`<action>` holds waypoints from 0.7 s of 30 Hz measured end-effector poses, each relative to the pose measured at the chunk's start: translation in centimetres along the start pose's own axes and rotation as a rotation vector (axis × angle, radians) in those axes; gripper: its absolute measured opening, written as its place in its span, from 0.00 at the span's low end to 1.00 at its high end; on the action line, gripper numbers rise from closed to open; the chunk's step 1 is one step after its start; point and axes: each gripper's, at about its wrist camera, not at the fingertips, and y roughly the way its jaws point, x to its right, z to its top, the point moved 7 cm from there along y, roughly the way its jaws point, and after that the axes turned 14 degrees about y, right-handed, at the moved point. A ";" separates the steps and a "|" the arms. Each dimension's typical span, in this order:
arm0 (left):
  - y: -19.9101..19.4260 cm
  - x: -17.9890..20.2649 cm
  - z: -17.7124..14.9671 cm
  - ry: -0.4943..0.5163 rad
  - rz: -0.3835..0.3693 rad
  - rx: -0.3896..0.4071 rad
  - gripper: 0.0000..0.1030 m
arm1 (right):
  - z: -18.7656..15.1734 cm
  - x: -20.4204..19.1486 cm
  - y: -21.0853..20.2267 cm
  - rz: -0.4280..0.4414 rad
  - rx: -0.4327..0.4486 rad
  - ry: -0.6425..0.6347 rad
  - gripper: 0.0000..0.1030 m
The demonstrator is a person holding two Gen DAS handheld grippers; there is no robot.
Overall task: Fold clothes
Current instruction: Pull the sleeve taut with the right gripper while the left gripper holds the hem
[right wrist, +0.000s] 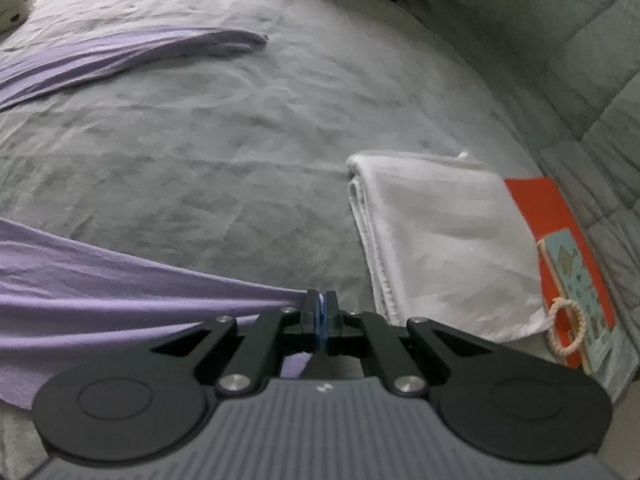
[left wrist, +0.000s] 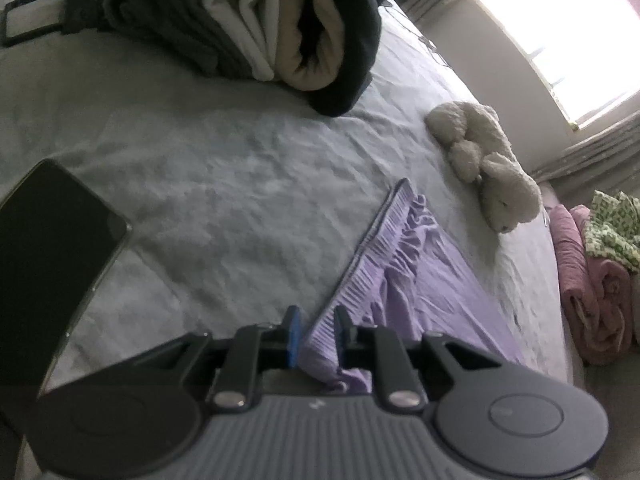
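Two grippers in my hands, both fastened on one lilac garment.

Item, left gripper: its fingers pinch the gathered waistband at its near end, cloth filling the narrow gap between the blue pads. The band runs away from me in a straight ridge across the bed.

Item, right gripper: fingers fully closed on a drawn-up corner of the same lilac cloth, which stretches taut to the left of my view. A second strip of it lies flat further off, well apart, ending in a rounded tip.

Open room: broad bare grey sheet ahead of both grippers. On the left side, clear sheet lies between the waistband and the phone. On the right side, clear sheet lies between the held corner and the far lilac strip.

Edges: the bed's far edge curves under the window. A quilted cover rises along the right border in the right view.

Things around, left view: dark phone at near left; heap of grey, white, beige and black clothes at far centre; a black frame piece at far left, what it is I cannot tell; cream plush toy just beyond the garment; pink rolled blanket with green-patterned cloth past the bed's edge.

Things around, right view: folded white towel close beside the right gripper; orange book partly under the towel's far side, with a small patterned card and cord loop on it.
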 end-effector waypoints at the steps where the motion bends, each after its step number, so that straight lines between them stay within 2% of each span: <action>1: -0.2 -0.1 0.1 0.001 0.003 0.004 0.19 | -0.1 -0.2 0.1 -0.005 -0.001 -0.005 0.00; 6: -0.7 -0.1 0.1 0.024 0.006 0.005 0.26 | -0.2 -1.3 0.1 -0.037 0.019 -0.046 0.02; 11: -0.3 -0.2 -1.0 0.002 0.006 -0.050 0.26 | -0.4 -1.6 -1.9 0.017 0.010 -0.046 0.06; 12: -0.2 0.0 -1.2 0.002 0.002 -0.055 0.27 | -0.6 -1.6 -2.6 0.013 0.020 -0.072 0.11; 14: -0.1 0.6 -1.6 0.004 -0.010 -0.061 0.27 | -1.1 -1.6 -3.6 0.024 0.013 -0.112 0.13; 17: 0.1 1.2 -2.0 0.006 -0.020 -0.067 0.33 | -2.1 -0.3 -4.7 0.110 -0.032 -0.067 0.19; 19: 0.3 1.3 -2.0 0.002 -0.005 -0.065 0.33 | -2.7 0.9 -5.0 0.175 -0.062 0.004 0.31; 21: 0.5 1.3 -2.0 -0.002 0.009 -0.063 0.33 | -3.3 1.8 -5.1 0.226 -0.086 0.063 0.32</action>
